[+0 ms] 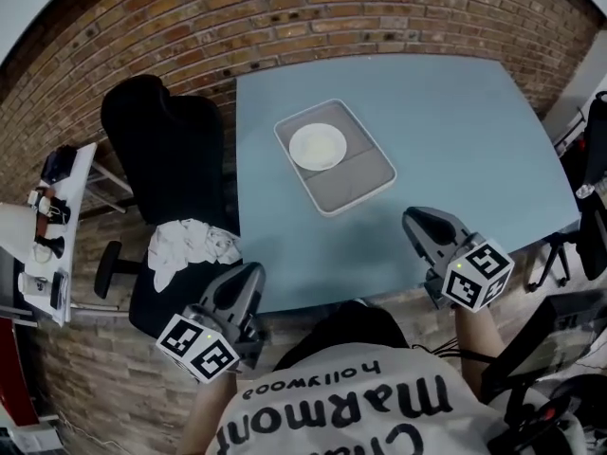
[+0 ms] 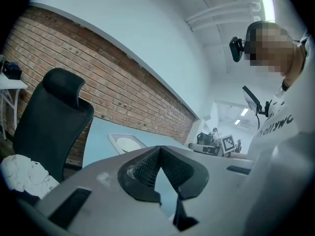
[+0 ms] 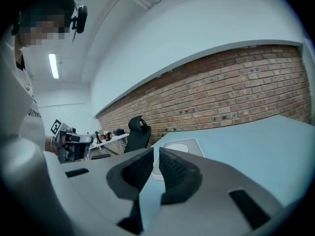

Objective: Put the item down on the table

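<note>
- Lying flat near the middle of the counter (image 1: 455, 131): the tray (image 1: 358, 176), carrying the white plate (image 1: 318, 146) in its far half.
- Judging the item as already set down: resting fully on the counter, touched by neither tool.
- Hovering off the counter's near-left corner, beside the black chair (image 1: 166, 150) and the white cloth (image 1: 190, 245) on its seat: the left hand-held gripper (image 2: 159, 149).
- Showing the left jaws meeting at the tips and enclosing nothing, probably because of carrying no load.
- Hovering over the counter's near edge on the right, well apart from the tray: the right hand-held gripper (image 3: 156, 151).
- Showing the right jaws drawn to a narrow slit, not quite touching, gripping nothing, with only the distant tray and plate appearing through the gap.
- Pointing both tools roughly toward the tray while holding them well back, probably giving clearance and avoiding any nudge to the tray.
- Treating the placement as complete, or else as not under way; finding no other item carried in any view.
- Expecting the plate to be sitting loose on the tray, so allowing for sliding in any later lift, and approaching the tray by its rim rather than by the plate.
</note>
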`<state>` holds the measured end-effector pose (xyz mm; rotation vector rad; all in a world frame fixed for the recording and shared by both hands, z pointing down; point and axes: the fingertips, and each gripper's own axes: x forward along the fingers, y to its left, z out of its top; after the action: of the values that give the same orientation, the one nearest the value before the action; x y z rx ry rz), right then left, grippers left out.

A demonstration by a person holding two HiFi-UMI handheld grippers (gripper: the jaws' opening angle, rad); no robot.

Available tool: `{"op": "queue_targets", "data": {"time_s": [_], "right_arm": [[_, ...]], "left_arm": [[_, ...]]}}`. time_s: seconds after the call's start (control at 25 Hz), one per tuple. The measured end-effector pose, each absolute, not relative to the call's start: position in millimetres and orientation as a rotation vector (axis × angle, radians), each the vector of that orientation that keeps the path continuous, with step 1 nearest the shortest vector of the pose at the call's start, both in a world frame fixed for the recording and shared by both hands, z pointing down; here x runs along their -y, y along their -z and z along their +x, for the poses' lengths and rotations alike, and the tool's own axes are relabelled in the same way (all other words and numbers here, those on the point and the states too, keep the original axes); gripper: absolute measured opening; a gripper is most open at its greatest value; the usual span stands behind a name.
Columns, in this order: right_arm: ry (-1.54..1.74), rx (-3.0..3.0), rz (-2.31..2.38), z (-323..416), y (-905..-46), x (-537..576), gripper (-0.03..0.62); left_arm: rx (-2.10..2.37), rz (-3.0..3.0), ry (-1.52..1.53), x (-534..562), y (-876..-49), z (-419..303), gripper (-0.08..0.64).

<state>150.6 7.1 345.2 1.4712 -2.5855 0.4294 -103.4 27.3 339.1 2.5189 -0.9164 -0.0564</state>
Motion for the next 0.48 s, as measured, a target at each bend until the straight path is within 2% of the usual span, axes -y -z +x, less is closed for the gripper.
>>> {"op": "queue_targets", "data": {"time_s": [0.48], "right_arm": [[-0.471, 2.534, 1.572, 142.8, -349.9, -44.4, 0.009]], "left_arm": [[0.806, 2.546, 0.053, -40.7, -347.8, -122.1, 0.006]]}}
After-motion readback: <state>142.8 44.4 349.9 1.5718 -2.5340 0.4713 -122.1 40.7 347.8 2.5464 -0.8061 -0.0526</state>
